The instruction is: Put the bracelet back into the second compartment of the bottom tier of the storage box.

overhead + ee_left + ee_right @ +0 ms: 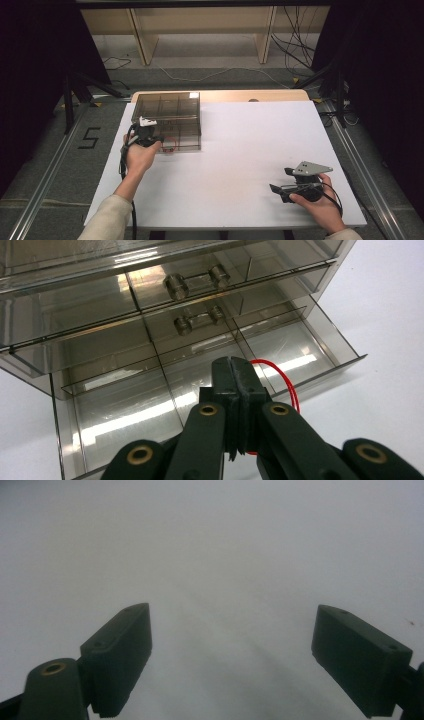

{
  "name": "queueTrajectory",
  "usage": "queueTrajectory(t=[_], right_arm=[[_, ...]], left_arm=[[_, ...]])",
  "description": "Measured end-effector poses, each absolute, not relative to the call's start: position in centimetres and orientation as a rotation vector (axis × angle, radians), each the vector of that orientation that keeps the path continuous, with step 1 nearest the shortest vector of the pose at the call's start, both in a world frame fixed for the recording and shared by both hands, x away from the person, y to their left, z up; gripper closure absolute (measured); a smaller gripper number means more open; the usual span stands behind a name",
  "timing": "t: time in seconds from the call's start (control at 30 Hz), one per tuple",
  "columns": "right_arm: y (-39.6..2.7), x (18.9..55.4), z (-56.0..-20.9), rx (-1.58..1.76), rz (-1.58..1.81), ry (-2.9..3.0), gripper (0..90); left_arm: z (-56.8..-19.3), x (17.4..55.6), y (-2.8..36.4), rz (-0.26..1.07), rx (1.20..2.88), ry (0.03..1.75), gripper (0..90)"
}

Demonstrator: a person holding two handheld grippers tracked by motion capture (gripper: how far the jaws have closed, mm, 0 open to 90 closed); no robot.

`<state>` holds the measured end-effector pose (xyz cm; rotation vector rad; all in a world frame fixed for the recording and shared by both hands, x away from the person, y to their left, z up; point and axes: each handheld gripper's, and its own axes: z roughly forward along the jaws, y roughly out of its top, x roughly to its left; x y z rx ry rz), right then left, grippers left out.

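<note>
A smoky clear drawer cabinet stands at the table's far left. Its bottom drawer is pulled out, split into several compartments. My left gripper hovers over that drawer with its jaws shut on a thin red loop, which curls out to the right of the jaws. In the high view the left gripper is at the cabinet's front edge, with the red loop beside its tip. My right gripper rests near the front right of the table and stands open with nothing between its jaws.
The white table stretches between the two hands. Two upper drawers with round-ended handles are closed. Cables lie on the floor beyond the table, and a wooden shelf frame stands behind.
</note>
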<state>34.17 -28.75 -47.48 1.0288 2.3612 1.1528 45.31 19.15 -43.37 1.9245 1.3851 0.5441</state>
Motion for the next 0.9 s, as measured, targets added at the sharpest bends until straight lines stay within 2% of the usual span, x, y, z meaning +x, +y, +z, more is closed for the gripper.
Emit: queueTrajectory(t=[0.9], right_arm=[[-28.7, 34.2, -47.5, 1.031, 1.154, 2.359, 17.1]], left_arm=[[-43.9, 47.4, 19.0, 0.584, 1.888, 1.408, 89.6]])
